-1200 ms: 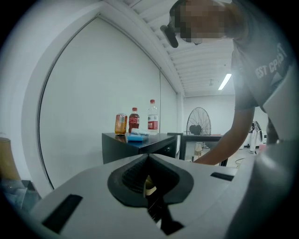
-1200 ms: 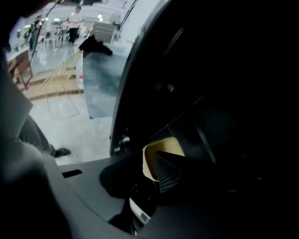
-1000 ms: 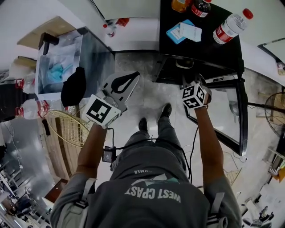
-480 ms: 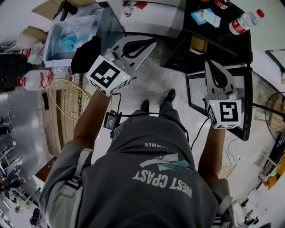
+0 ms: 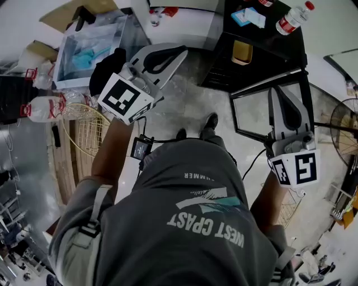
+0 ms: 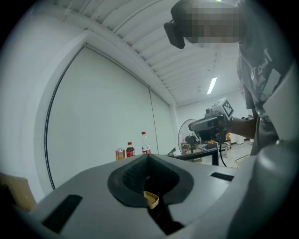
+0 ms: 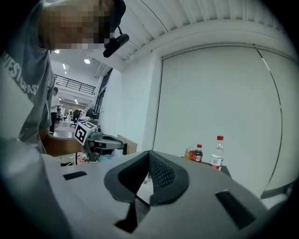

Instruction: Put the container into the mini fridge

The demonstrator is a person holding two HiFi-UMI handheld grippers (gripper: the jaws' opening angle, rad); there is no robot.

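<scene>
Container (image 5: 241,52) half-hidden in mini fridge (image 5: 221,71), left hand-held gripper (image 5: 180,51), right hand-held gripper (image 5: 277,90), both closed empty

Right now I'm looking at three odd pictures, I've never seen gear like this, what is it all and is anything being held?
No robot: a person in a grey T-shirt holds a grey two-fingered tool in each hand, the left gripper and the right gripper. One picture looks down from a camera on the person's head. The other two come from cameras riding on each gripper, looking along its fingers. Both pairs of fingers are shut and hold nothing; a small tan scrap sits low in the left one. Ahead stands a black mini fridge with its glass door open and a yellow container inside. On top are a clear water bottle with a red label and blue packets.
</scene>
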